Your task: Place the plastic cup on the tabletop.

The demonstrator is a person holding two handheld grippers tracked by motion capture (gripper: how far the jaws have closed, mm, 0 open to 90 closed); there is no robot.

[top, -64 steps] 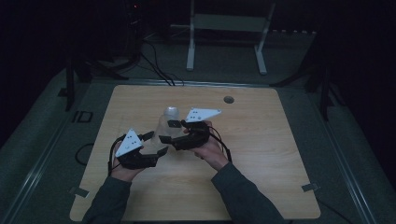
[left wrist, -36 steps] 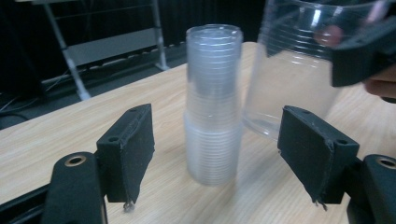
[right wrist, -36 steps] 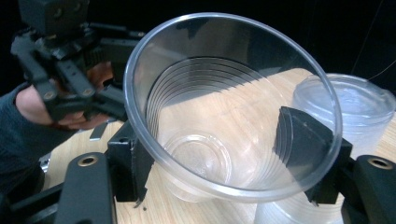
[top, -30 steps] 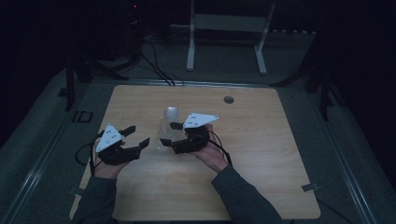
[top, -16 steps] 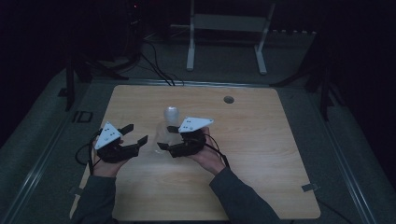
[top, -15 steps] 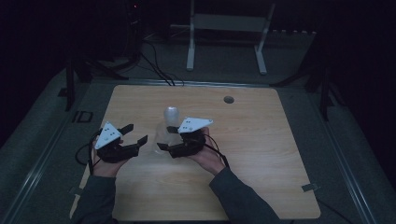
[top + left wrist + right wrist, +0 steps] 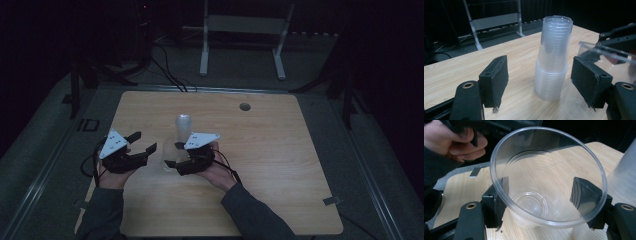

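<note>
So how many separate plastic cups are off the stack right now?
1. A single clear cup sits upright between the right gripper's jaws, beside the stack of cups on the table. The stack's own count can't be told.

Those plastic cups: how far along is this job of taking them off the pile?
Done: one clear cup is off the upside-down stack of cups, which stands on the table. In hand: the right claw grips that cup, mouth up, just beside the stack. Left: setting it down; the left claw is open, facing the tall stack.
</note>
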